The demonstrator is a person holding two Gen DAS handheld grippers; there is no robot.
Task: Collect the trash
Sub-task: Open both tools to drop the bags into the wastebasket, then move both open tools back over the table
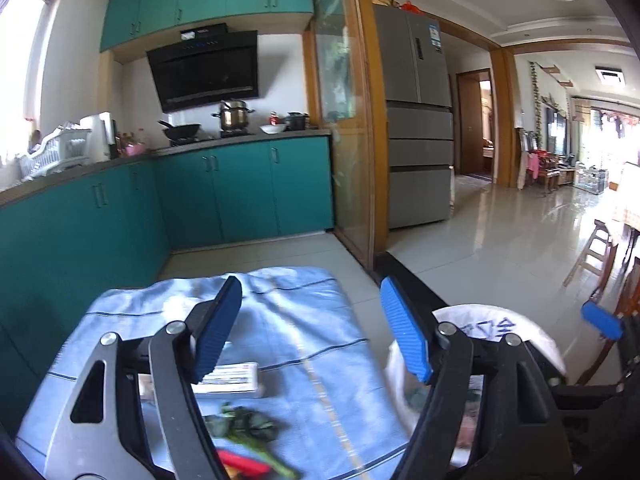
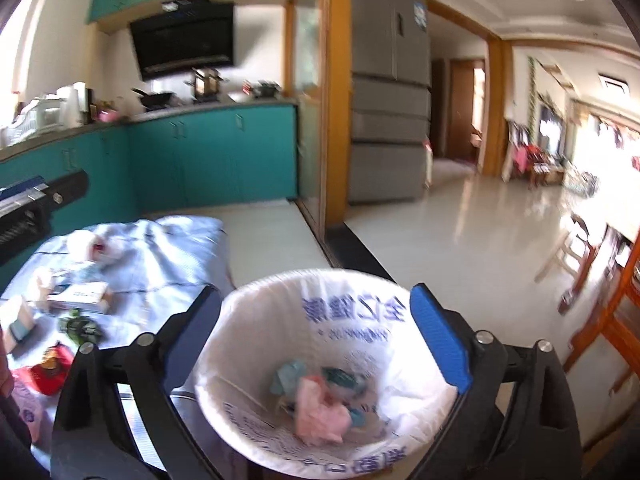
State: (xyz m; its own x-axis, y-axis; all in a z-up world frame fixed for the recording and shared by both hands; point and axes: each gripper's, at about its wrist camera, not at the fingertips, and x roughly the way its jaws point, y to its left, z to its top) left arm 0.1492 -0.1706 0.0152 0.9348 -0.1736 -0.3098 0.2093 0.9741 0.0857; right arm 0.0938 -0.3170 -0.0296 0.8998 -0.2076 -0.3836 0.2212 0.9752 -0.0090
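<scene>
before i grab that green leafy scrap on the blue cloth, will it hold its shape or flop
Probably floppy: the green leafy scrap looks crumpled and wilted, with a stalk trailing off one end. It seems light for its size, lying flat on the blue cloth. Pieces might hang or drop away, so the open left tongs may do best closing on its bunched middle.
</scene>
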